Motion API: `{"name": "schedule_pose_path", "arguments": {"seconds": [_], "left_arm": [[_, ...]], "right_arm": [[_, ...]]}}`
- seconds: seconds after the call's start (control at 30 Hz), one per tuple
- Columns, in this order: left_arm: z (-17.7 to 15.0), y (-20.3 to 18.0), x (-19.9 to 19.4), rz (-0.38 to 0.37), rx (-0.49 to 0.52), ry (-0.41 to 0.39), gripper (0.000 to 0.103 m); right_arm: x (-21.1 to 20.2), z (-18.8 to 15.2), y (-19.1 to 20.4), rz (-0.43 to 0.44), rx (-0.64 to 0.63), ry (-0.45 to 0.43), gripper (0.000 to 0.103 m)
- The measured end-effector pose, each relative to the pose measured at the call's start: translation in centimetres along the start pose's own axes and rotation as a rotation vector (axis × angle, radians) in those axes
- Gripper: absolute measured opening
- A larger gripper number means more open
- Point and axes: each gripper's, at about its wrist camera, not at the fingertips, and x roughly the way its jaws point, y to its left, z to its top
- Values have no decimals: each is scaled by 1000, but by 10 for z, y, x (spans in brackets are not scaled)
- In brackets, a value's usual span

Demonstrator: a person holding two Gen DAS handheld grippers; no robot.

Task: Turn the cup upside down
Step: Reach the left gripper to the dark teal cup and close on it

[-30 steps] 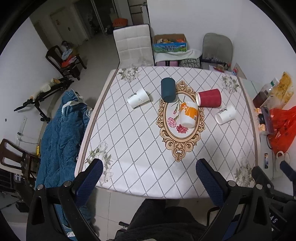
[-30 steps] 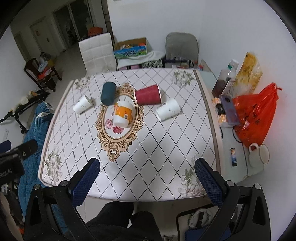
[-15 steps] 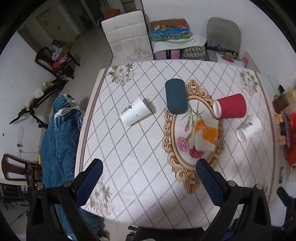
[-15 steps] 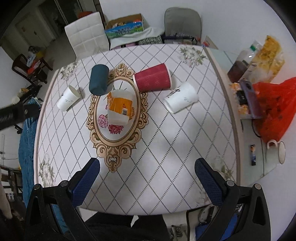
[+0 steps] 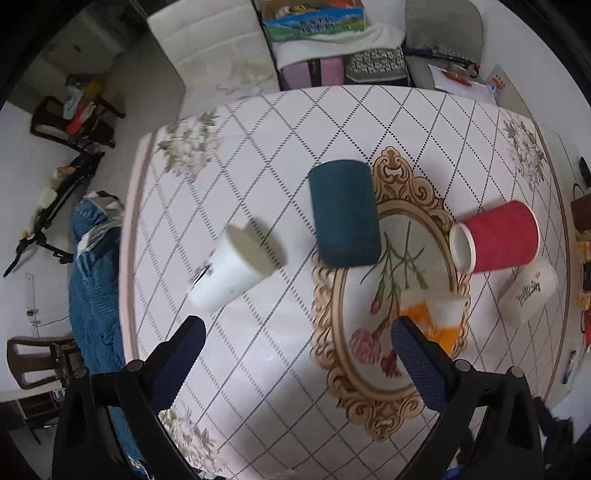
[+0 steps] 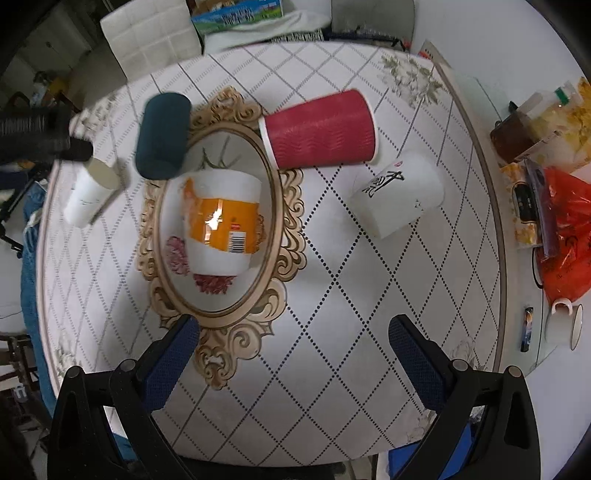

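Observation:
Several cups lie on their sides on the patterned table [image 5: 258, 369]. A white cup [image 5: 229, 273] lies left, also in the right wrist view [image 6: 88, 199]. A dark teal cup [image 5: 343, 218] [image 6: 162, 134] lies beside the gold oval. A red cup [image 5: 496, 242] [image 6: 321, 129] and a white cup with black writing [image 5: 528, 291] [image 6: 397, 194] lie right. A white-and-orange cup [image 6: 221, 225] lies in the oval, partly hidden behind my finger in the left wrist view [image 5: 439, 317]. My left gripper [image 5: 295, 369] and right gripper [image 6: 295, 365] are open, empty, above the table.
A white chair [image 5: 214, 44], a grey chair [image 5: 443, 33] and a box [image 5: 314, 18] stand behind the table. A blue cloth [image 5: 96, 302] hangs at the left. A red bag [image 6: 565, 236], bottles and a white mug [image 6: 567, 328] sit on a side surface at the right.
Both grippers have moved forward and down toward the table; the cups look much larger. The cups have not moved. Both stay open.

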Motion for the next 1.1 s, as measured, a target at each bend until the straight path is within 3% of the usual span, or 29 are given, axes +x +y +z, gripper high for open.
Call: {"name": "schedule_pose_path", "arguments": {"seconds": [0.2,0.47,0.87,0.93,1.1], "left_arm": [[45,-12,32,-18,41,74,103],[77,-25,74,-24,85,149,103],[99,-45,112,-4,157,191,102],[100,-47,116,0,166,194,95],[101,-54,123,16,204,187,93]], "right_arm": [[31,8,-5,-33,20,91,103],[56,8,-16,-55,66,163,103],[71,1,-27,-67,111,206,103],[76,3,-24,-65,118,210,103],[79,6,-28,-62,133,219,103]]}}
